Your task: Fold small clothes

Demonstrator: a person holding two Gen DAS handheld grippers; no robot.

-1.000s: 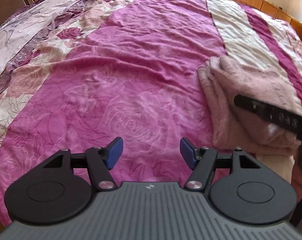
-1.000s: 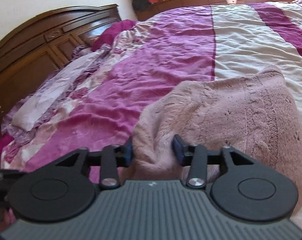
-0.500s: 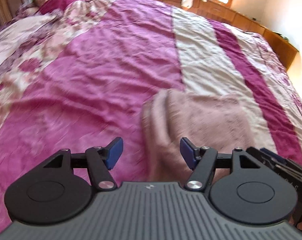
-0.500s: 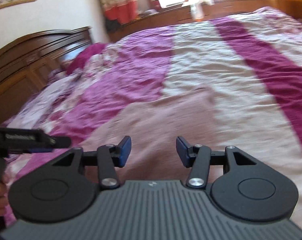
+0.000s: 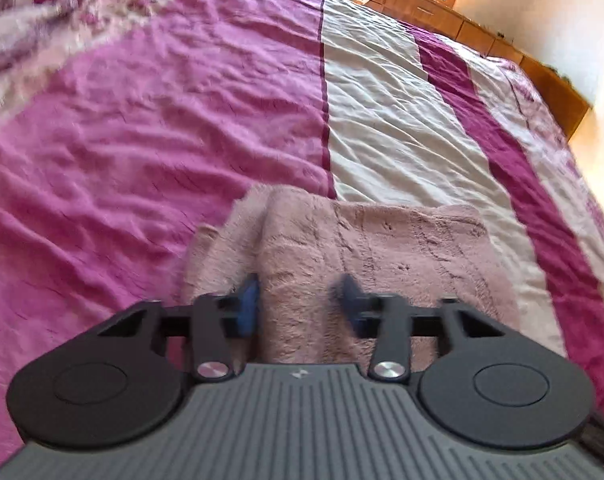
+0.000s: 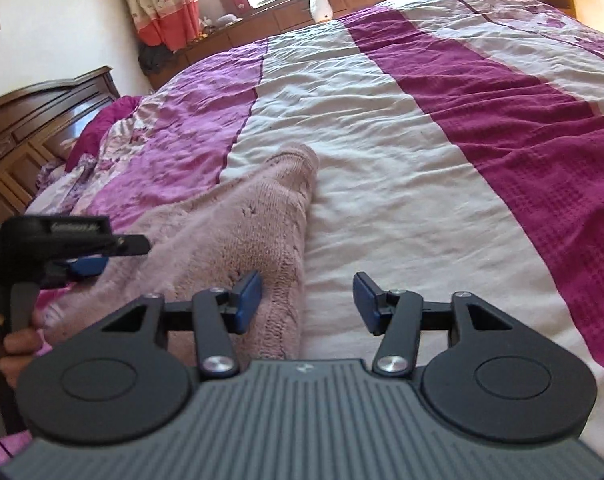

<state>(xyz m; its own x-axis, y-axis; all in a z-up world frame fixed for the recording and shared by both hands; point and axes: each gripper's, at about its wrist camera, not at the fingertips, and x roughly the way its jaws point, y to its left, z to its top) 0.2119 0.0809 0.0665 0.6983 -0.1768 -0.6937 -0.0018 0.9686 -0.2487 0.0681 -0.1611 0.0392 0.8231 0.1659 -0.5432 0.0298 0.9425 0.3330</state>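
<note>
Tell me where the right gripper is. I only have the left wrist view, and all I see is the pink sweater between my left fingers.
Observer: The right gripper is at the pink sweater's right edge, one finger over the knit, the other over the bedspread's cream stripe.
Operator: Is it holding anything?
Observer: No, its jaws stand wide apart, gripping nothing.
Operator: Can you see my left gripper from there?
Observer: Yes, the left gripper shows side-on at the left, above the sweater's near left part, with your hand on its handle.
</note>
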